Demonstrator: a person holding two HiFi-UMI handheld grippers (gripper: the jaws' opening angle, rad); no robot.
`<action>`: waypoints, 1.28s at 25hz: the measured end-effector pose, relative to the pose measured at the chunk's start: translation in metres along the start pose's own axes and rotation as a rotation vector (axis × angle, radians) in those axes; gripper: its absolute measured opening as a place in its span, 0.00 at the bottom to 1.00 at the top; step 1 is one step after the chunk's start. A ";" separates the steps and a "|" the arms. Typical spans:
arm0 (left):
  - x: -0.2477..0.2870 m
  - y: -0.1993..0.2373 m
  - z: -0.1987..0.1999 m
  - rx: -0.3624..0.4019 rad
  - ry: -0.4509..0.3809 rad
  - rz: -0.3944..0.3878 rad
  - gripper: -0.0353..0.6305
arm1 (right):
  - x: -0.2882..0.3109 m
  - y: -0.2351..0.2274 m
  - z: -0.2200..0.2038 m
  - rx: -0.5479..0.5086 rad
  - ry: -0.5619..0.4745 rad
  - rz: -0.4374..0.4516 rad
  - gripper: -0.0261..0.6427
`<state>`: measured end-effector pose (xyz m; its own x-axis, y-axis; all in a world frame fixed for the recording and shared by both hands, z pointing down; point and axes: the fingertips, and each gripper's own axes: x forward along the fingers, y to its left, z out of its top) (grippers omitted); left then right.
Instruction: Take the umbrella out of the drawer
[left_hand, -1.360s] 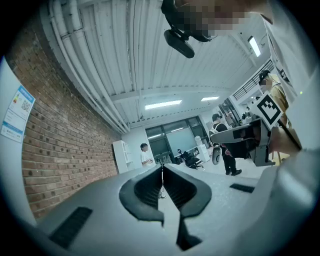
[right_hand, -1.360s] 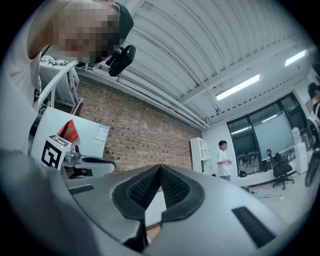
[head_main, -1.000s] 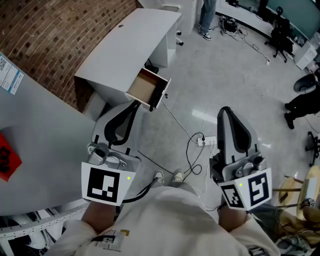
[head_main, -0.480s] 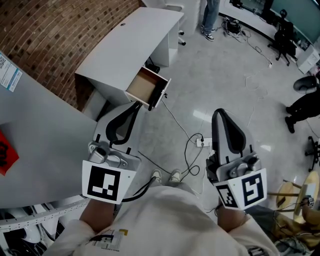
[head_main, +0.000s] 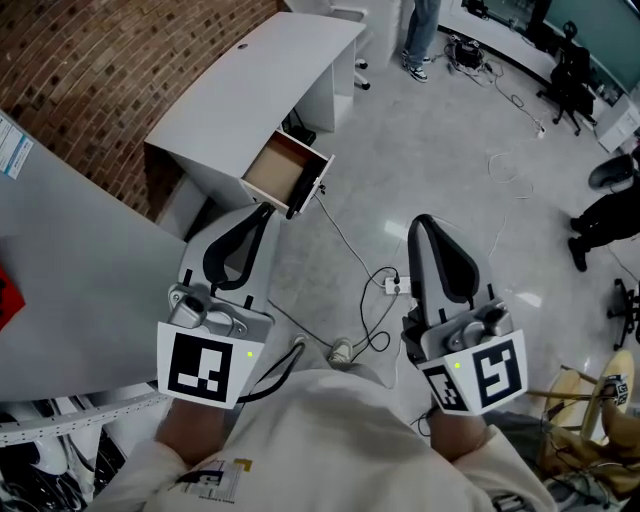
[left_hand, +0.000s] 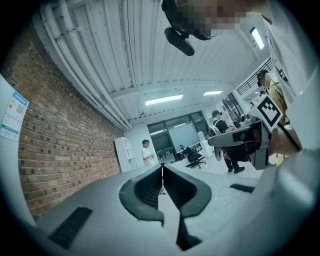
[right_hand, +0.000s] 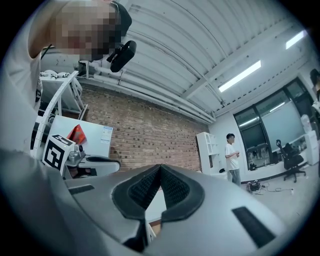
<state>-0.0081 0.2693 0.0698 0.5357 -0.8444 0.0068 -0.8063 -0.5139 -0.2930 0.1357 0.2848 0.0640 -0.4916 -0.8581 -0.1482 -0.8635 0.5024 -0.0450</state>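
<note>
A white desk (head_main: 262, 82) stands against the brick wall, and its drawer (head_main: 285, 172) is pulled open. The drawer shows a brown inside, and I see no umbrella in it from here. In the head view my left gripper (head_main: 262, 210) is held level just short of the drawer, with its jaws shut and nothing between them. My right gripper (head_main: 421, 222) hangs over the floor to the drawer's right, also shut and empty. The left gripper view shows the left gripper (left_hand: 161, 167) with closed tips, and the right gripper view shows the right gripper (right_hand: 160, 167) the same way.
A power strip with cables (head_main: 392, 285) lies on the floor between the grippers. A grey panel (head_main: 70, 270) stands at the left. A person (head_main: 418, 30) stands beyond the desk, and another person's legs (head_main: 605, 212) and office chairs (head_main: 565, 65) are at the right.
The right gripper has drifted left and slightly down in the head view. The left gripper and the desk have shifted a little left. Both pairs of jaws stay shut.
</note>
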 end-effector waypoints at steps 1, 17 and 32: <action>0.000 -0.002 -0.001 -0.001 0.004 0.002 0.07 | -0.001 -0.001 -0.001 0.002 0.004 0.005 0.05; 0.014 0.005 -0.011 0.007 0.002 0.022 0.07 | 0.018 -0.005 -0.012 0.000 0.006 0.045 0.05; 0.069 0.051 -0.049 -0.029 0.034 0.010 0.07 | 0.103 -0.020 -0.041 0.003 0.043 0.082 0.05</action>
<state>-0.0242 0.1772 0.1025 0.5194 -0.8537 0.0366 -0.8185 -0.5094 -0.2658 0.0979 0.1814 0.0899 -0.5654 -0.8176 -0.1091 -0.8196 0.5718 -0.0377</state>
